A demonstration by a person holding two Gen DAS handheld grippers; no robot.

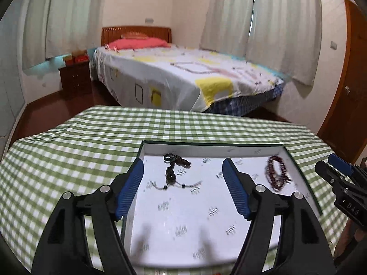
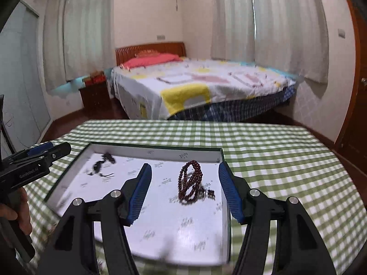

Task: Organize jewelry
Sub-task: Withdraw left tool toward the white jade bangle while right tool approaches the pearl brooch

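Bedroom, checked worktop [image 1: 91, 137]. Shallow box [image 1: 211, 147]: black pendant cord [image 1: 172, 174] at 11 o'clock, red bead strand [image 2: 190, 183] at 2. Both light, limp, slippery; pinch bunched loops. Left claw [image 1: 183, 185] and right claw [image 2: 184, 189] released, empty.

"DAS" is read on the right tool [image 1: 339, 171]; "GenRobot.AI" is printed on the left tool [image 2: 49, 147]. The box lining's [image 2: 160, 229] small repeated print is illegible.
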